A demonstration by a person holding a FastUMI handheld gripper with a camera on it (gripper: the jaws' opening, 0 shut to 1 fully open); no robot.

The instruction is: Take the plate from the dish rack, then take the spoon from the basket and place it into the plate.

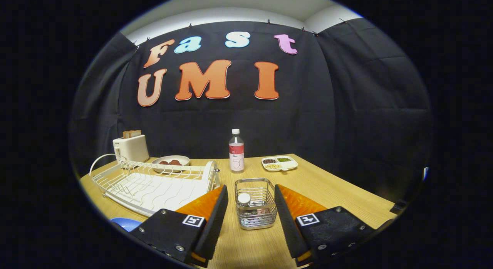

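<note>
A wooden counter (327,184) fronts black cloth walls. The claw (250,215) gapes open, empty, around one wire basket (256,208) holding the spoon (243,200). One dish rack (154,186) sits left-centre; blue plate (126,224) lower left.

Spoon (244,200) upright in wire basket (255,208)

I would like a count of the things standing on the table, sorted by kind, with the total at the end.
Racks and baskets: 2, the dish rack and wire basket.
Dishes with food: 2, the round plate and divided tray.
Bottles: 1, the water bottle.
Appliances: 1, the toaster.
Total: 6.
The hand-held gripper is open, with the basket between its fingers.
</note>
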